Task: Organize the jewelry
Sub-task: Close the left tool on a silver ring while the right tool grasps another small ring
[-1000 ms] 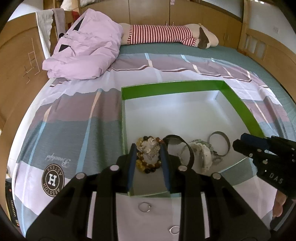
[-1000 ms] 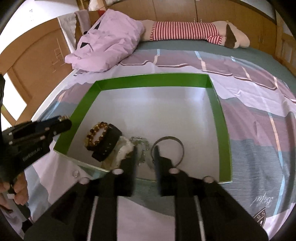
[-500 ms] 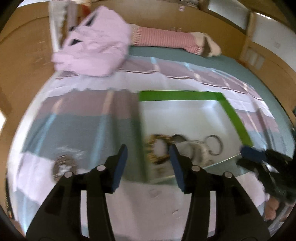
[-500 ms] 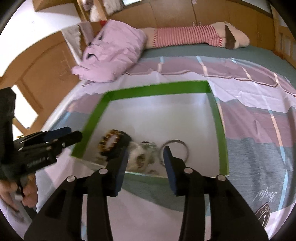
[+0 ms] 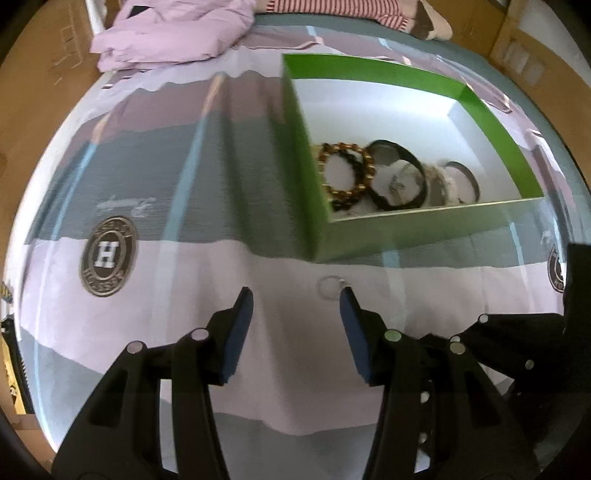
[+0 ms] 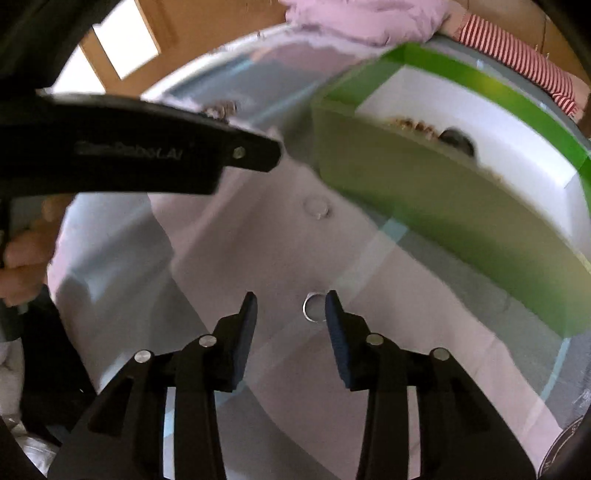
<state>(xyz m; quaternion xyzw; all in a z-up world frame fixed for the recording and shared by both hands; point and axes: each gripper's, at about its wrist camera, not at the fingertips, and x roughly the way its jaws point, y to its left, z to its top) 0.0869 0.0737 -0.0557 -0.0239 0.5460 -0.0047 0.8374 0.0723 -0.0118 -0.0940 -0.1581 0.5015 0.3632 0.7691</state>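
A green box (image 5: 406, 229) with a white inside holds a brown beaded bracelet (image 5: 345, 177), a black band (image 5: 399, 177) and a silver bangle (image 5: 461, 181). In front of it a small ring (image 5: 330, 286) lies on the bedspread, just off the right fingertip of my left gripper (image 5: 295, 299), which is open and holds nothing. In the right wrist view a second ring (image 6: 313, 312) lies on the cloth between the fingers of my right gripper (image 6: 290, 301), close to the right one. These jaws are closing, and the pads do not press on the ring. The first ring (image 6: 316, 206) shows farther ahead.
The box (image 6: 424, 206) stands close on the right of the right gripper. The left gripper (image 6: 147, 155) and the hand (image 6: 22, 258) holding it cross the upper left. A lilac quilt (image 5: 173, 33) and a striped plush (image 5: 332, 7) lie at the bed's far end.
Both grippers have drawn back from over the box and sunk toward the bedspread in front of it. The left jaws have widened. The right gripper has rolled and now straddles a ring.
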